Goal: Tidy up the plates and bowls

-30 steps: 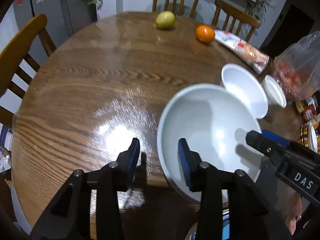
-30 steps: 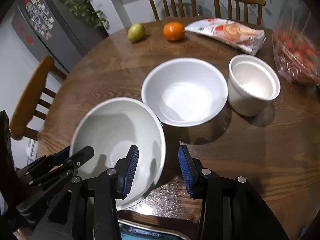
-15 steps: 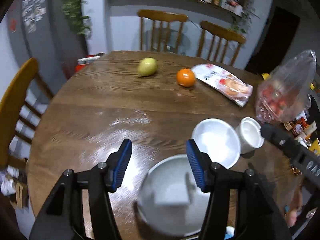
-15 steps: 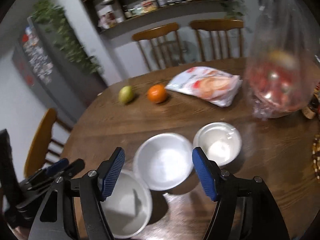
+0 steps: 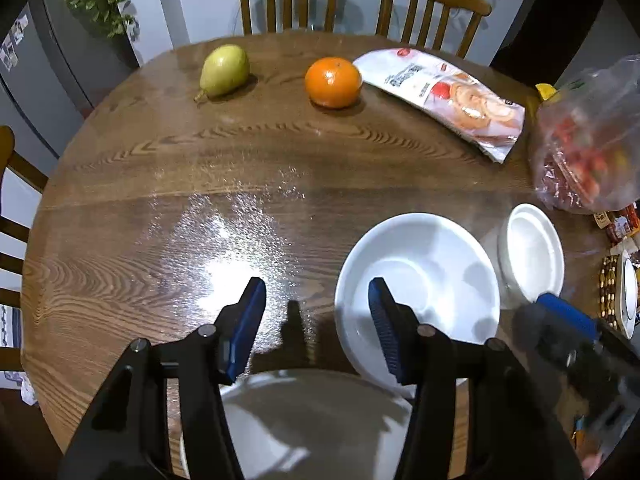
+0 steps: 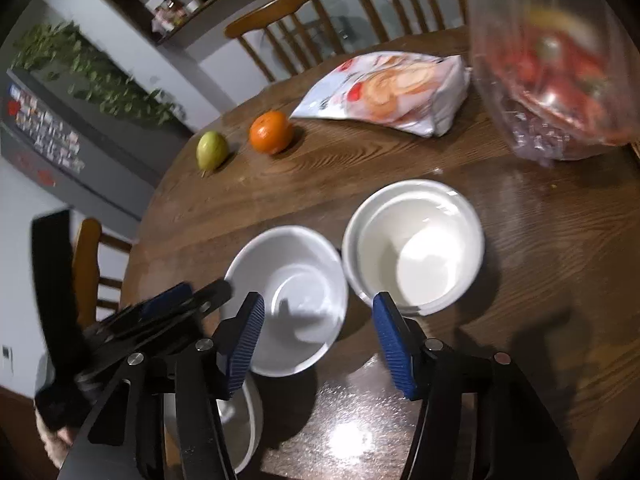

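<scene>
The fingers (image 5: 250, 322) of the left gripper (image 5: 316, 326) stand apart with nothing between them; its jaws have just been closing a little from a wider spread, over bare wood. The fingers (image 6: 396, 344) of the right gripper (image 6: 318, 340) are likewise apart and empty, also just narrowing.

Task items: three white bowls sit on the counter (image 5: 160, 168). The large bowl (image 5: 312, 428) lies at the near edge, below both grippers and released. The medium bowl (image 6: 286, 300) stands just beyond it. The deep small bowl (image 6: 414, 246) stands just beside the medium bowl, nearly touching.

Step in hand, as judged: the large bowl is set down and both grippers are free; the next bowl is to be selected for nesting.

Next move, as judged: the right gripper should straddle the rim of the medium bowl, one finger inside and one outside, close firmly, lift, and lower it into the large bowl.

Surroundings: a pear (image 5: 224, 70), an orange (image 5: 333, 82), a snack packet (image 5: 448, 96) and a clear bag (image 5: 588, 136) lie farther back, well apart from the bowls.
</scene>
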The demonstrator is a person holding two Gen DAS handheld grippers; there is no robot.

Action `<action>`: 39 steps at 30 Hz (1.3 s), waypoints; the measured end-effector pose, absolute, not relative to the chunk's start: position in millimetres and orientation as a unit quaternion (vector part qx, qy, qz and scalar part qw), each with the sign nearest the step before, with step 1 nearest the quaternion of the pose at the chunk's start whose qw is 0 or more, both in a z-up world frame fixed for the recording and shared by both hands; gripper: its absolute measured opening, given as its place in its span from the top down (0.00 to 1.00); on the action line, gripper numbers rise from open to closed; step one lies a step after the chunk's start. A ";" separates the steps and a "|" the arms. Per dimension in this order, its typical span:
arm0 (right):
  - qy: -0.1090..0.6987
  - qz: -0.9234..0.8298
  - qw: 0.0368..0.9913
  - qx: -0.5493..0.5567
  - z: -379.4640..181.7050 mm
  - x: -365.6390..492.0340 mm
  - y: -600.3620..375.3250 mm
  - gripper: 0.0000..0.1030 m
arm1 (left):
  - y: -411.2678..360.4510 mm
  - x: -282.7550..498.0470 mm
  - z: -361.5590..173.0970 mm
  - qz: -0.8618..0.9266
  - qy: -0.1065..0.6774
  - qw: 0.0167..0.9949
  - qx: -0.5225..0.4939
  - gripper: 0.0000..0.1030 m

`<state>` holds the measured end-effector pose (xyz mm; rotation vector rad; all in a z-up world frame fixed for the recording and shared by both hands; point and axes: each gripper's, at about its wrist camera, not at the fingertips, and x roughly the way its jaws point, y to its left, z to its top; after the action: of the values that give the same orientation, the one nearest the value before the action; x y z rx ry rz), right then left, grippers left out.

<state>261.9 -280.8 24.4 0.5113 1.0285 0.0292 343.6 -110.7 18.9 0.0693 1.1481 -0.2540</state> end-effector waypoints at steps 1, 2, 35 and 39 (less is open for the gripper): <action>0.487 0.016 0.840 0.238 24.7 261.8 -278.1 0.45 | -110.9 345.7 17.2 -0.121 0.544 0.830 0.031 0.52; 0.485 0.017 0.841 0.238 26.0 260.9 -277.4 0.46 | -111.7 347.1 16.0 -0.121 0.544 0.830 0.029 0.52; 0.493 -0.028 0.851 0.181 -3.3 275.9 -248.9 0.86 | -111.8 343.0 19.7 -0.137 0.527 0.839 0.011 0.90; 0.470 -0.021 0.863 0.185 11.8 268.8 -249.5 0.86 | -109.9 333.8 40.6 -0.140 0.502 0.854 0.005 0.90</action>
<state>268.8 -249.5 11.8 0.3878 0.9850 -0.0443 333.8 -109.9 40.6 0.0103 1.0558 -0.2942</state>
